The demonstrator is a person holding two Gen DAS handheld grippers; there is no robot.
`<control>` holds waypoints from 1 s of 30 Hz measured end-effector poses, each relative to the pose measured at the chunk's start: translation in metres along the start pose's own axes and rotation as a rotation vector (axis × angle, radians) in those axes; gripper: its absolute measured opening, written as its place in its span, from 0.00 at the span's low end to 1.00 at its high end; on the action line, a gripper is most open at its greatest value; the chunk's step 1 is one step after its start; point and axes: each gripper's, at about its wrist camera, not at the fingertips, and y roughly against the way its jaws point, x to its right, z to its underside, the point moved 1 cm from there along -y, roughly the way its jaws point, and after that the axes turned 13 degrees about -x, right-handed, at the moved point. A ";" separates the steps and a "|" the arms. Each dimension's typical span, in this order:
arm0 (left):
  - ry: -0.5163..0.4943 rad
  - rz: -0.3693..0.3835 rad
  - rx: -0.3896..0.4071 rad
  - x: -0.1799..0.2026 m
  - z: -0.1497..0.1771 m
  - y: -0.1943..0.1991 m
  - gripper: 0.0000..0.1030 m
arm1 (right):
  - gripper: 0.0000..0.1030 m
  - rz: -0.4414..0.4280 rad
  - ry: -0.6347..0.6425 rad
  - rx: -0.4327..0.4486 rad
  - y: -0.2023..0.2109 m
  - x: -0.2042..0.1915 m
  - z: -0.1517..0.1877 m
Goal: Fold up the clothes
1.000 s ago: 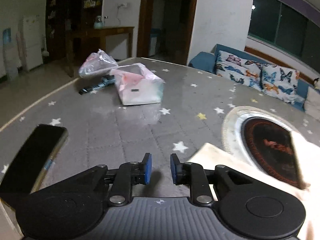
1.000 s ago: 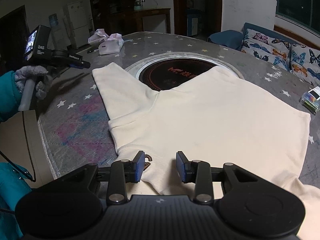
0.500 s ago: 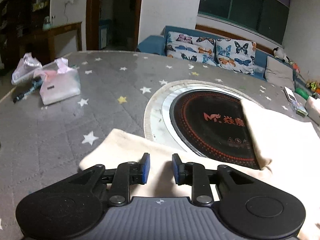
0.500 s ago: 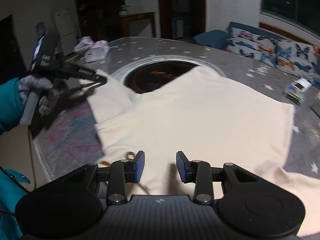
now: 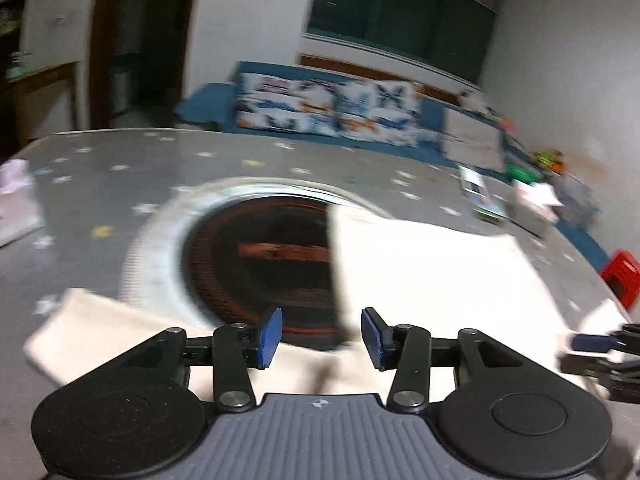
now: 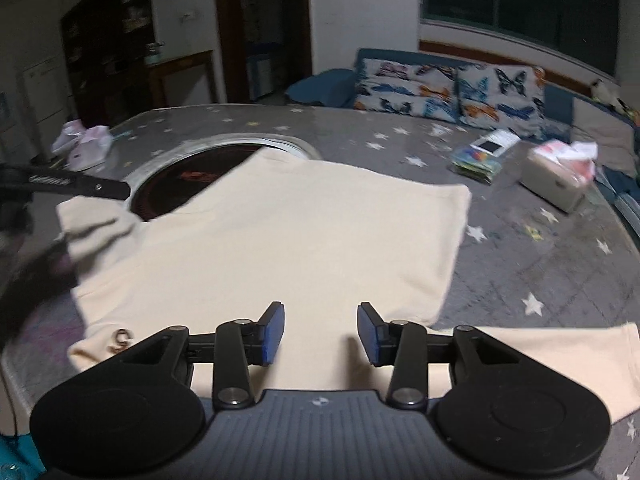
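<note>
A cream T-shirt point(image 6: 280, 232) lies flat on the grey star-print table point(image 6: 520, 248), partly over a round black burner point(image 6: 172, 196). It also shows in the blurred left wrist view point(image 5: 432, 272). My right gripper point(image 6: 321, 332) is open and empty, just above the shirt's near edge, close to the collar. A sleeve point(image 6: 560, 356) lies to its right. My left gripper point(image 5: 322, 336) is open and empty over the near left part of the shirt, with the other sleeve point(image 5: 92, 332) to its left. The left gripper also shows in the right wrist view point(image 6: 72, 184) at the far left sleeve.
A tissue box point(image 6: 560, 176) and a small coloured packet point(image 6: 480, 156) sit at the table's right side. Plastic bags point(image 6: 88, 144) lie at the far left. A sofa with butterfly cushions point(image 6: 448, 88) stands behind the table. A red stool point(image 5: 622, 276) is at the right.
Both views have swung to the right. My left gripper has opened wider and moved from the left sleeve toward the shirt's body. My right gripper has stayed open and shifted right along the shirt.
</note>
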 end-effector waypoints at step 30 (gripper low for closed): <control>-0.240 0.034 -0.083 0.066 0.029 -0.039 0.58 | 0.37 0.110 -0.053 -0.022 0.024 0.020 0.041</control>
